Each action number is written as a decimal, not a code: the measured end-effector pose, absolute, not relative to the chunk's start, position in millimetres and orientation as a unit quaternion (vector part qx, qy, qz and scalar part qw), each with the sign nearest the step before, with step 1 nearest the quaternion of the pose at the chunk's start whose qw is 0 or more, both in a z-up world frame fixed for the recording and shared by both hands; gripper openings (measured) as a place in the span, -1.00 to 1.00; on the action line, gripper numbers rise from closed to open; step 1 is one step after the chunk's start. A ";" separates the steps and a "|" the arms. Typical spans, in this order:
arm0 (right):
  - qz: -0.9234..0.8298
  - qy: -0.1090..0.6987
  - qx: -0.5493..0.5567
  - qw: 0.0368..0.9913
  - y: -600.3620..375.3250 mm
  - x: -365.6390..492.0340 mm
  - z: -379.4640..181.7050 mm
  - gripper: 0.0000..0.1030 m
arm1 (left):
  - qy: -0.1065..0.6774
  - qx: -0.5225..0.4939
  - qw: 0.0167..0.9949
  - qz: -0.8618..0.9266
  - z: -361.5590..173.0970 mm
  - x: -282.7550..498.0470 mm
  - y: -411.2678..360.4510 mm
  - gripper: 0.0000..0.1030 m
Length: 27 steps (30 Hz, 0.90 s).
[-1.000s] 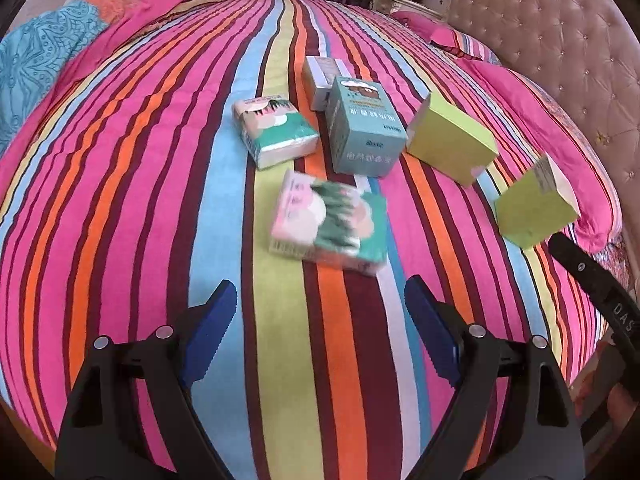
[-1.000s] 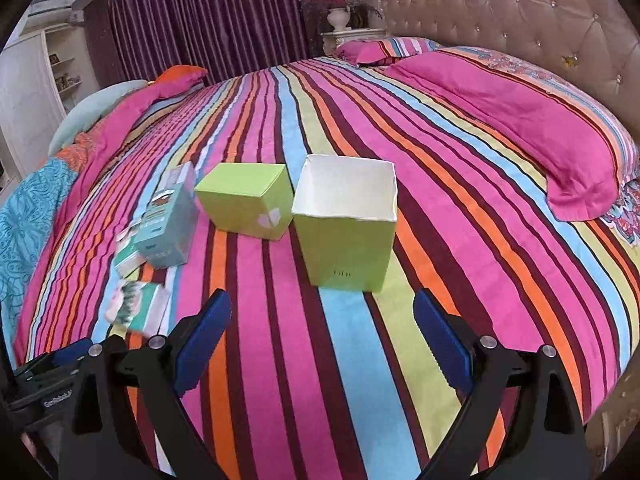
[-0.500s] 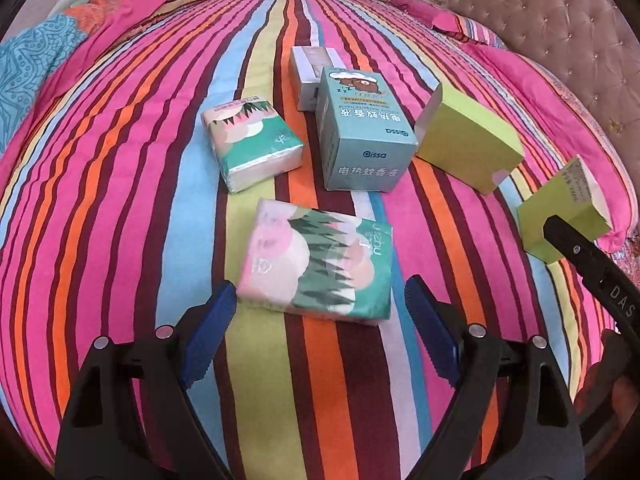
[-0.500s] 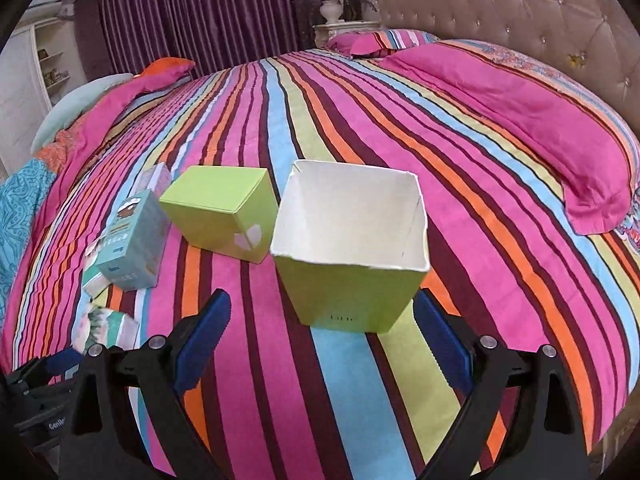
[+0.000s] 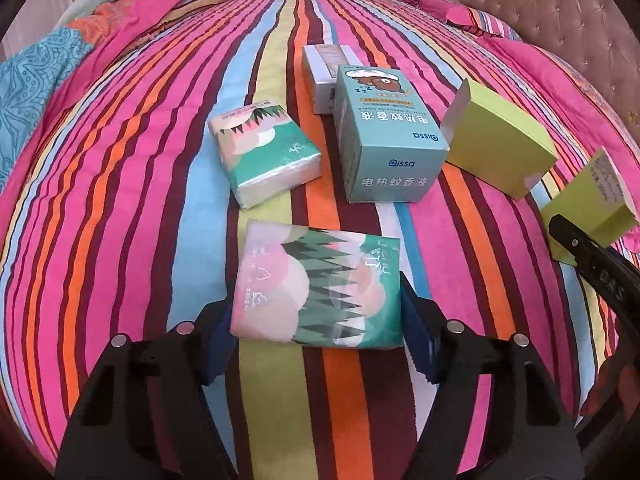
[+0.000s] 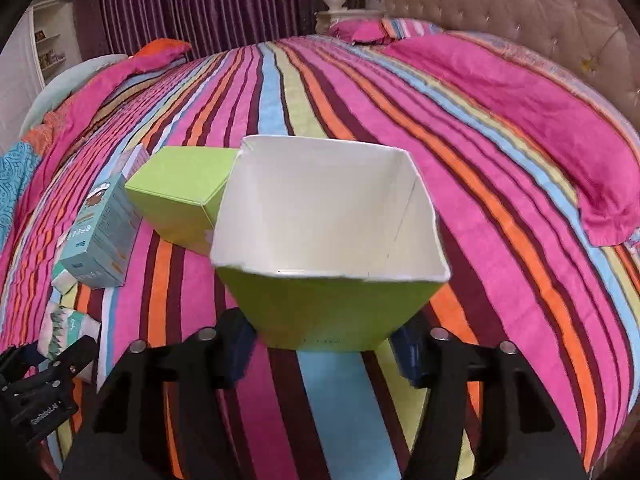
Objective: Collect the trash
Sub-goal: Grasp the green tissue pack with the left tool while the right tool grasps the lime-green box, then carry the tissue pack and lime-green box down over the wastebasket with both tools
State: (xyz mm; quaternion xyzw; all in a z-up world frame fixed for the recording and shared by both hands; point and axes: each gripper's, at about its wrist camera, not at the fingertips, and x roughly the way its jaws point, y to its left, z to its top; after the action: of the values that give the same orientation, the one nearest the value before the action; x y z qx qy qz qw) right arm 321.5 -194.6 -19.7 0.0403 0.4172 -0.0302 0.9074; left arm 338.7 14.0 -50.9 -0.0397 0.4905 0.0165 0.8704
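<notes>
Looking down my left gripper (image 5: 316, 344), I see its jaws have just been closing and now press both sides of the nearest tissue pack (image 5: 320, 286) on the striped bedspread (image 5: 120, 200). My right gripper (image 6: 322, 348) has also been closing, squeezing the base of the open green box (image 6: 332, 308). A second tissue pack (image 5: 266, 156), a teal carton (image 5: 386, 136) and a closed green box (image 5: 500, 144) lie beyond.

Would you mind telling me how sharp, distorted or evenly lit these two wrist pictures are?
Left wrist: fisheye bows the striped bedspread; print on the teal cardboard box stays legible; corners go black. Right wrist: the open lime-green cardboard box looks slightly soft; flat light, faint shadows.
</notes>
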 end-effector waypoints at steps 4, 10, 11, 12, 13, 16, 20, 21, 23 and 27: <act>-0.016 0.408 0.054 0.911 -199.8 311.3 -8.6 0.06 | 0.486 -0.051 0.872 0.016 -48.9 331.8 18.5 0.33; 0.002 0.396 0.053 0.917 -197.9 288.1 8.7 0.06 | 0.480 -0.056 0.876 0.010 -40.1 315.3 19.6 0.33; 0.004 0.393 0.052 0.918 -198.1 283.6 11.3 0.06 | 0.478 -0.058 0.876 0.008 -37.4 308.9 20.2 0.33; 0.007 0.392 0.054 0.918 -198.3 277.9 13.6 0.06 | 0.476 -0.059 0.877 0.007 -35.7 304.5 19.9 0.33; 0.009 0.391 0.055 0.919 -198.3 272.0 16.2 0.06 | 0.473 -0.061 0.879 0.006 -32.6 297.2 20.4 0.33; 0.018 0.388 0.060 0.920 -198.2 251.8 22.3 0.06 | 0.465 -0.068 0.883 0.001 -25.7 277.5 22.8 0.33; 0.027 0.388 0.064 0.919 -198.5 222.6 26.8 0.06 | 0.458 -0.070 0.886 -0.002 -20.1 244.3 27.1 0.33; 0.029 0.390 0.066 0.918 -197.5 216.1 27.5 0.06 | 0.457 -0.070 0.887 -0.003 -19.8 238.2 28.3 0.33; 0.033 0.391 0.068 0.917 -196.9 201.3 28.8 0.06 | 0.457 -0.068 0.887 -0.004 -19.4 224.5 29.5 0.33; 0.044 0.393 0.066 0.916 -193.8 174.8 31.0 0.06 | 0.456 -0.069 0.887 -0.009 -18.0 193.0 33.9 0.33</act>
State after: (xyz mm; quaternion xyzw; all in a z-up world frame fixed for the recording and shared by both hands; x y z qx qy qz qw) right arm 174.8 -193.8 31.0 0.0659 0.3932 0.0439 0.9161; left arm 193.0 33.9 -18.0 -0.0692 0.4555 -0.0087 0.8875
